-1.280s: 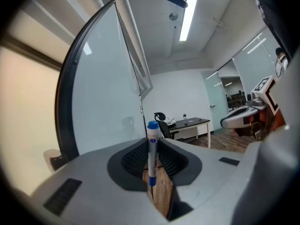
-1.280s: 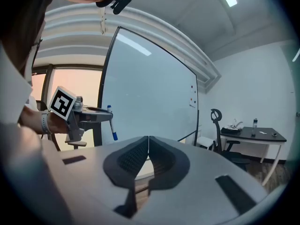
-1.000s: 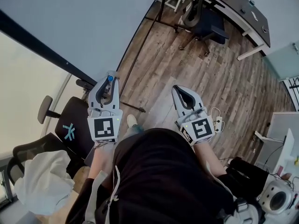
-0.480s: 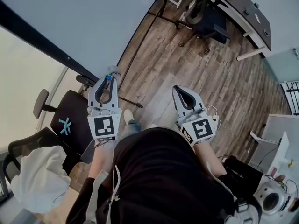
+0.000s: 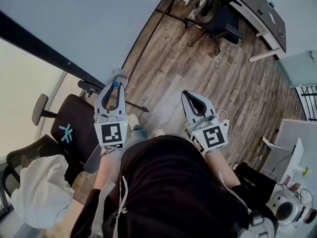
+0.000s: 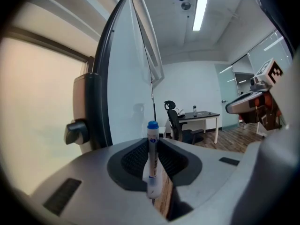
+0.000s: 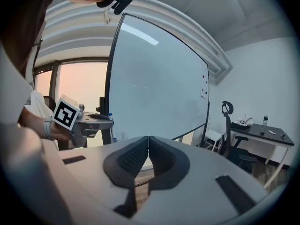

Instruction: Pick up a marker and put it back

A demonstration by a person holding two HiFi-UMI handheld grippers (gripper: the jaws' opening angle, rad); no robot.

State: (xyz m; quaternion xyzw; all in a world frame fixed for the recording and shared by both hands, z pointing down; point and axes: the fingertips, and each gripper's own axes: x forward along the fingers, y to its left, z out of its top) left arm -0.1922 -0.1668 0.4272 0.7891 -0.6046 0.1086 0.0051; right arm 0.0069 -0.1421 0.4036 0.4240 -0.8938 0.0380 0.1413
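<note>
One marker [image 6: 152, 158] clamped in L tongs [image 5: 115, 86], nr whiteboard [image 5: 89, 19].

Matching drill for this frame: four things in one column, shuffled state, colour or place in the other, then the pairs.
1. left gripper
2. right gripper
3. marker cap
4. office chair

a. blue
b. shut, nothing between the jaws
c. next to the desk
d. shut on the marker

Pairs: 1-d, 2-b, 3-a, 4-c
</note>
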